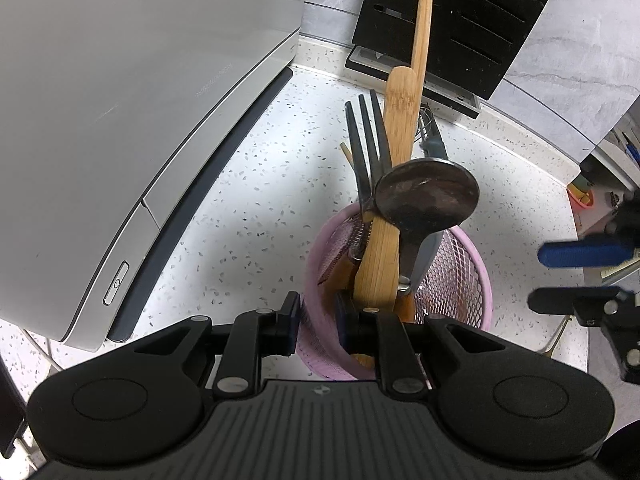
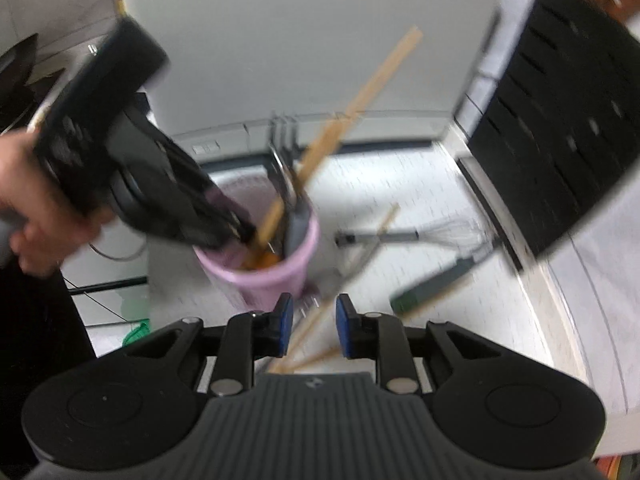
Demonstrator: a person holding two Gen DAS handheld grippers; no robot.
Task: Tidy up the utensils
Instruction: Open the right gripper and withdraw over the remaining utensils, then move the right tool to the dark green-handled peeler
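**Pink cup steadied, loose utensils next**

While the left tongs (image 1: 318, 330) clamp the near rim of the pink mesh cup (image 1: 460, 276), pads either side of the wall, the cup stands on the speckled counter (image 1: 240, 184) with a fork (image 1: 366, 136), a dark spoon (image 1: 426, 198) and a bamboo spatula (image 1: 394, 200) standing in it. Over to the right tongs (image 2: 310, 330): jaws apart, nothing pinched, though a bamboo chopstick (image 2: 320, 320) on the counter runs through the gap below them. Beyond lie a whisk (image 2: 420, 234) and a dark-handled tool (image 2: 432, 284), not yet in the cup. That looks like the gathering step, mid-task. Next call, I'd say: lower the right tongs onto a chopstick, squeeze it squarely, lift and tip it into the cup without knocking the tall handles.
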